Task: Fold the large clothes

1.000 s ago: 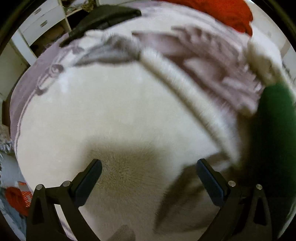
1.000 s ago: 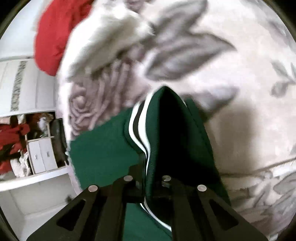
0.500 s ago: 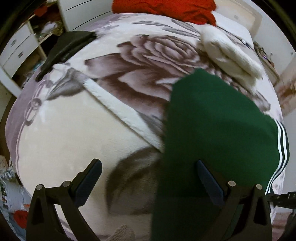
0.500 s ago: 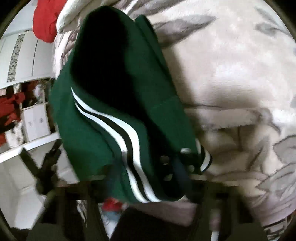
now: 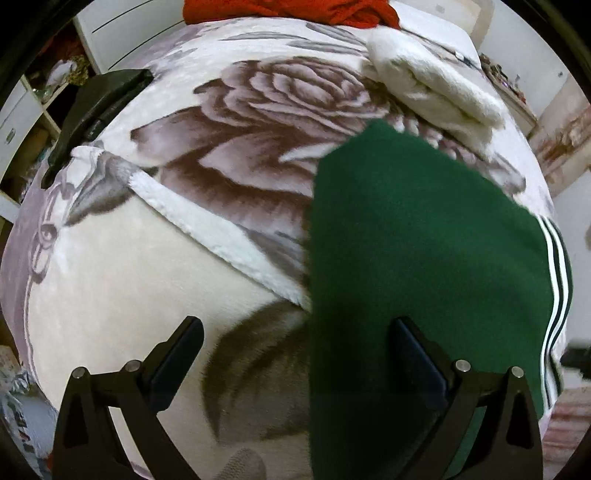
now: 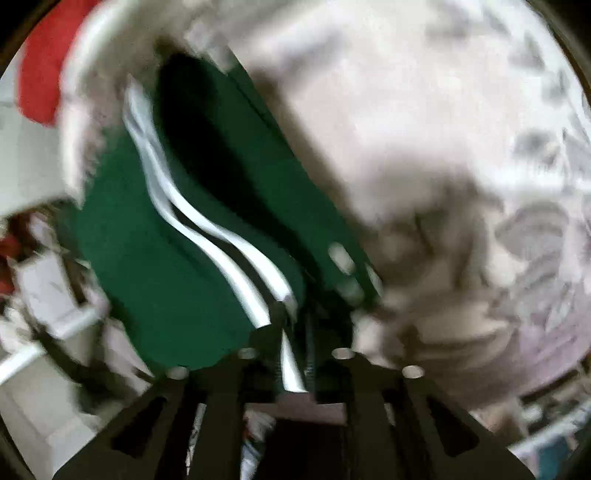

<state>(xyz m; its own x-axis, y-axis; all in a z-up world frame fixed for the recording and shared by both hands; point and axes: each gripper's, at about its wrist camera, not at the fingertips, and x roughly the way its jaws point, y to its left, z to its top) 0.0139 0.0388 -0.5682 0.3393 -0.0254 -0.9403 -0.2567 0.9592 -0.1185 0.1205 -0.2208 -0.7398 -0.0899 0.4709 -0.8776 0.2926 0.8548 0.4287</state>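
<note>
So the whole thing is on a bed covered with a plush floral blanket [image 5: 122, 280], big grey-mauve rose printed in the middle, cream everywhere else. White drawers [image 5: 122, 33] stand behind it on the left. At the far end there's a red garment [image 5: 295, 9] bunched up, and a folded fluffy white blanket [image 5: 432, 85] sits just in front of it on the right. A flat black thing [image 5: 96, 107] lies along the far left edge of the bed; can't tell what it is.

The green garment with white stripes [image 5: 417, 258] hangs over the right half of the left wrist view, stripes running down its right edge. It covers the area in front of the left gripper's right finger [image 5: 413, 354]. The left gripper [image 5: 295, 350] has its jaws spread wide and nothing between them, just blanket below.

The right wrist view is heavily motion-blurred, but the right gripper [image 6: 295, 332] has its jaws pinched together on the striped edge of the green garment [image 6: 155, 266], which fans up and leftward from the fingers, lifted off the blanket [image 6: 424, 110].
</note>
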